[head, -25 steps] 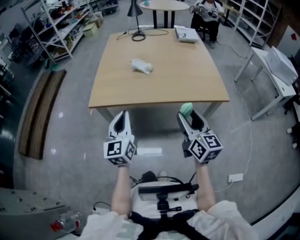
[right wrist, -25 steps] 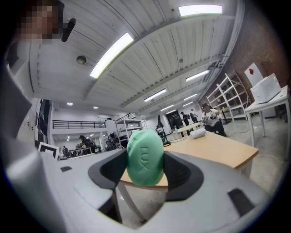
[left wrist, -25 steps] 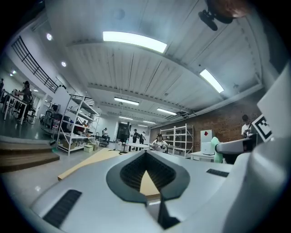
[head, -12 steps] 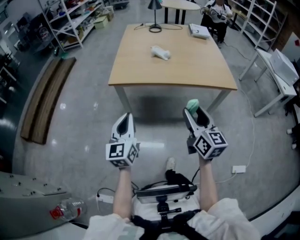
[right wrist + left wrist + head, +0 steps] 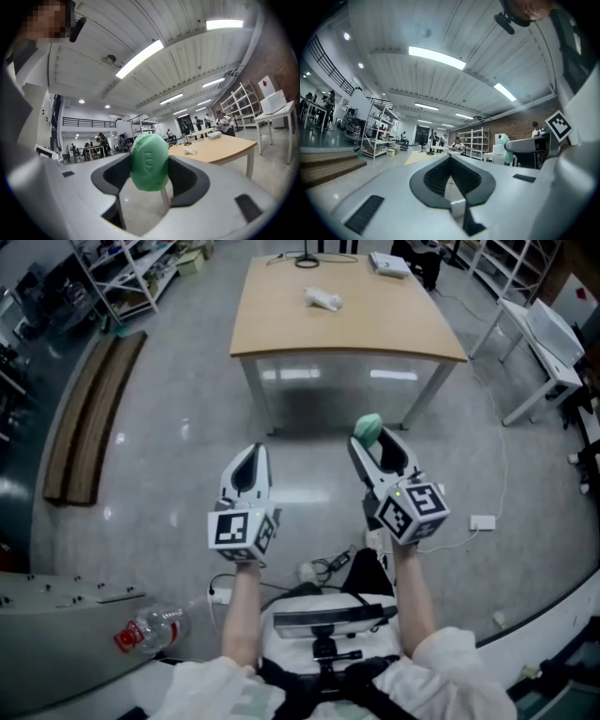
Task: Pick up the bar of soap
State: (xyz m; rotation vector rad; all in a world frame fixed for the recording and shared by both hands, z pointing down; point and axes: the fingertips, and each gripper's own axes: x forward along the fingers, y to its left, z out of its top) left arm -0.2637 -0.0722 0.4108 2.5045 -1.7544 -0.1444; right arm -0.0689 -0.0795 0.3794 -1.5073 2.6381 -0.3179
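A green oval bar of soap (image 5: 149,162) is clamped between the jaws of my right gripper (image 5: 150,169); in the head view the bar of soap (image 5: 368,427) sticks out at the tip of the right gripper (image 5: 372,442), held over the floor well short of the table. My left gripper (image 5: 249,465) is beside it at the same height, jaws closed together with nothing between them; the left gripper (image 5: 450,165) shows only bare pads meeting.
A wooden table (image 5: 375,324) stands ahead with a white crumpled object (image 5: 323,300), a lamp base and a white box on it. A white side table (image 5: 544,334) is at right, shelving at far left. Cables and a plastic bottle (image 5: 150,629) lie near my feet.
I have backed away from the table: it has slid up and away in the head view. Both grippers keep their pose, the right still holding the soap.
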